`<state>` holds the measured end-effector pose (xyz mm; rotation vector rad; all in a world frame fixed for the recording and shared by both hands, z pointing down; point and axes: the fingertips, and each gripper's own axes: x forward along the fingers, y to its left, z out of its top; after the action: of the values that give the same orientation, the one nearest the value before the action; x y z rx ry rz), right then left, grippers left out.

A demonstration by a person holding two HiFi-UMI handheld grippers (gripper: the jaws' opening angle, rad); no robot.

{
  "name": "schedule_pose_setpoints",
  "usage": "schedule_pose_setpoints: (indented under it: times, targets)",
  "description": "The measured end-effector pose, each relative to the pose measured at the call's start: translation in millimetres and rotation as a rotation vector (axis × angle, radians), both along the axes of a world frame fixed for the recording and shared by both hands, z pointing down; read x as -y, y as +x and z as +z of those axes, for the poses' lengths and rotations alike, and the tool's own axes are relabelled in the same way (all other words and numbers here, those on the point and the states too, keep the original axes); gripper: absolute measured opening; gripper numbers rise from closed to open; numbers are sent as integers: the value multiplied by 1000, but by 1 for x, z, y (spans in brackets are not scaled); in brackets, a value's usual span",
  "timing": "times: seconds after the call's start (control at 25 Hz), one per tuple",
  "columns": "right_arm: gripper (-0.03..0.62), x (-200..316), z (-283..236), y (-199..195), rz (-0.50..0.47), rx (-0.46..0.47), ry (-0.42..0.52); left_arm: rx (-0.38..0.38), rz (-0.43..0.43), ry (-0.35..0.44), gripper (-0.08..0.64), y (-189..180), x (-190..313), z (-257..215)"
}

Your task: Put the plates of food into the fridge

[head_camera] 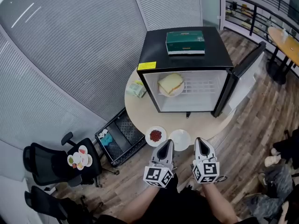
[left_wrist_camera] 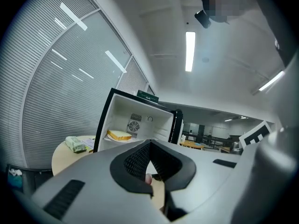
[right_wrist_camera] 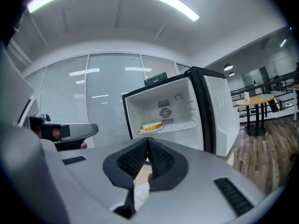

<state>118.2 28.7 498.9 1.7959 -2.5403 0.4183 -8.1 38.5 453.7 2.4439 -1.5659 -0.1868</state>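
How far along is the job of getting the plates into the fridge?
Done: one sandwich plate sits on the shelf of the open fridge. In hand: nothing clearly; the left claw and right claw are both shut, hovering at the near edge of the table. Left: the red-food plate and the white plate there have yet to go in.

Pale slatted blinds (head_camera: 70, 45) fill the upper left of the head view. Wood-plank floor (head_camera: 261, 125) runs down the right. A round bench (head_camera: 134, 107) stands at centre, a black office chair (head_camera: 46, 164) at lower left, and another round table (head_camera: 286, 41) at upper right. A ceiling strip light (left_wrist_camera: 189, 50) glows overhead.
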Motion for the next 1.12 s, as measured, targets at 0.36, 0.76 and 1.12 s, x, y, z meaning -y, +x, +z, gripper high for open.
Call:
schedule_pose_setpoints:
  times: [0.36, 0.76, 1.12]
  targets:
    - [8, -28, 0, -15, 9, 17, -2, -14, 51, 10, 5, -4, -23, -5]
    - [8, -29, 7, -27, 64, 1, -16, -24, 90, -20, 5, -28, -17, 12]
    - [8, -16, 58, -38, 116, 133, -144, -9, 73, 16, 5, -56, 11, 16]
